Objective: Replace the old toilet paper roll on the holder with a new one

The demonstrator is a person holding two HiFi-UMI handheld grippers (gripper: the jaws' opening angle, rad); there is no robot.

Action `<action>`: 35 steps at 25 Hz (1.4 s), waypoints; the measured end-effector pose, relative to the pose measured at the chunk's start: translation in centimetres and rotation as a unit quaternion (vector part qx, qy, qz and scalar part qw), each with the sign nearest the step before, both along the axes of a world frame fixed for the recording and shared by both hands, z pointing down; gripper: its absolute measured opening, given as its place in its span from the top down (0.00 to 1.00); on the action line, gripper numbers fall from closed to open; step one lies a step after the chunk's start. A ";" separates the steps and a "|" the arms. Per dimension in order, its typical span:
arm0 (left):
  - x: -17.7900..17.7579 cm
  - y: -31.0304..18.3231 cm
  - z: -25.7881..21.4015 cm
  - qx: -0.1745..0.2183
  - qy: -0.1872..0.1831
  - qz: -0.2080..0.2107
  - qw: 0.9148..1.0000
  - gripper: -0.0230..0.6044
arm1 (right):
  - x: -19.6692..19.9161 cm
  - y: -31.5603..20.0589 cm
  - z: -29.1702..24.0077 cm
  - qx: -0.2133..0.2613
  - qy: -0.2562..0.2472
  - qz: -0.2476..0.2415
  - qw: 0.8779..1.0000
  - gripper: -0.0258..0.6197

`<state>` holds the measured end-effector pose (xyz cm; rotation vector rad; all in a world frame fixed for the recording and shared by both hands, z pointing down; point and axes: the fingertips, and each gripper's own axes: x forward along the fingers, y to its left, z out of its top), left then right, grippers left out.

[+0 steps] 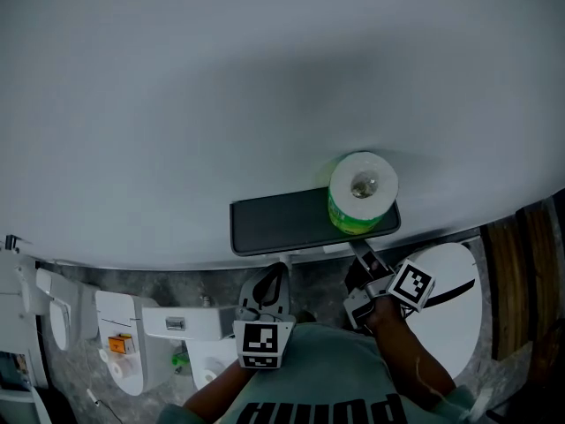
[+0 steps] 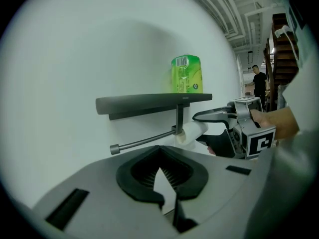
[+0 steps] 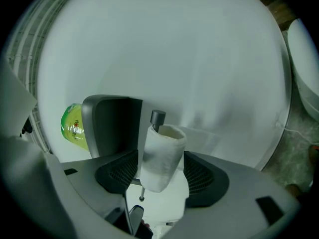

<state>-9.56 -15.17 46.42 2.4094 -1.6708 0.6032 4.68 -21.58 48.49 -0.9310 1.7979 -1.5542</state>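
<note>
The right gripper (image 3: 162,173) has its jaws fairly wide. The thin old roll (image 3: 162,156), sitting on the holder bar (image 3: 157,117), stands between the pads without being pressed. The left gripper (image 2: 160,149) is empty, with its jaw tips together. In the head view it is at 6 o'clock and the right one at 5 o'clock. The new roll (image 1: 362,193), in a green wrapper, stands on the 3 o'clock end of the dark shelf (image 1: 282,223).
</note>
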 end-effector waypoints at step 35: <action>5.6 -0.6 0.3 -0.002 0.020 0.031 0.999 0.96 | 7.0 -0.4 -0.7 -0.004 -0.018 0.051 0.999 0.62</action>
